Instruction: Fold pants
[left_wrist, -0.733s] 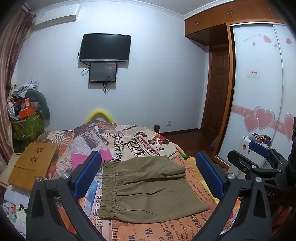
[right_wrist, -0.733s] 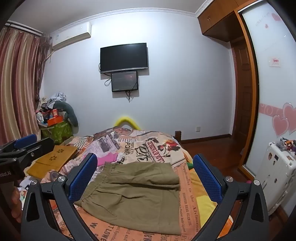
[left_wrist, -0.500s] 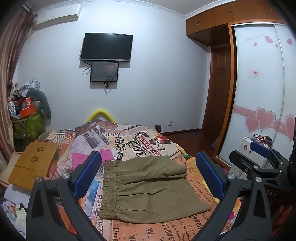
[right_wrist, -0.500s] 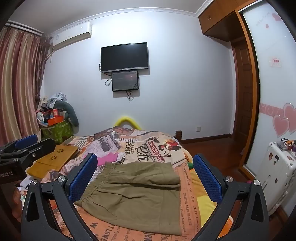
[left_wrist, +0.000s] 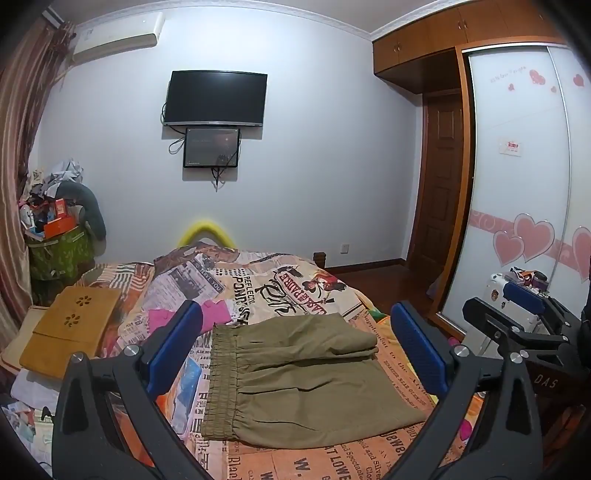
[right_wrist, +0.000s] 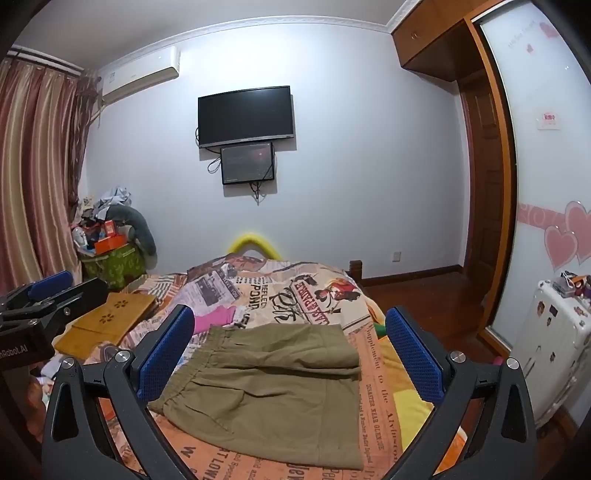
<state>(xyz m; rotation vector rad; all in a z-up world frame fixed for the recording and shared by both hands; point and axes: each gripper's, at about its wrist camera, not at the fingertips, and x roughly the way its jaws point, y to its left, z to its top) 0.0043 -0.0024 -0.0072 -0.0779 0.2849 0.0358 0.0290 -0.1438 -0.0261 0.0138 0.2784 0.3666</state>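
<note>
We see olive pants (left_wrist: 303, 373) folded into a flat rectangle, elastic waistband on the left, lying mid-bed toward the bed's (left_wrist: 332, 458) near edge; bare cover all round. Both grippers, left gripper (left_wrist: 295, 354) & right gripper (right_wrist: 291, 360), hover above w/ jaws wide apart, holding nothing.

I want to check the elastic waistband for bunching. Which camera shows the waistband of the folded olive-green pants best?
The left wrist view: the gathered elastic waistband of the folded olive-green pants runs unobstructed down their left edge. In the right wrist view the same waistband appears slanted, and the blue finger pad covers part of it.
</note>
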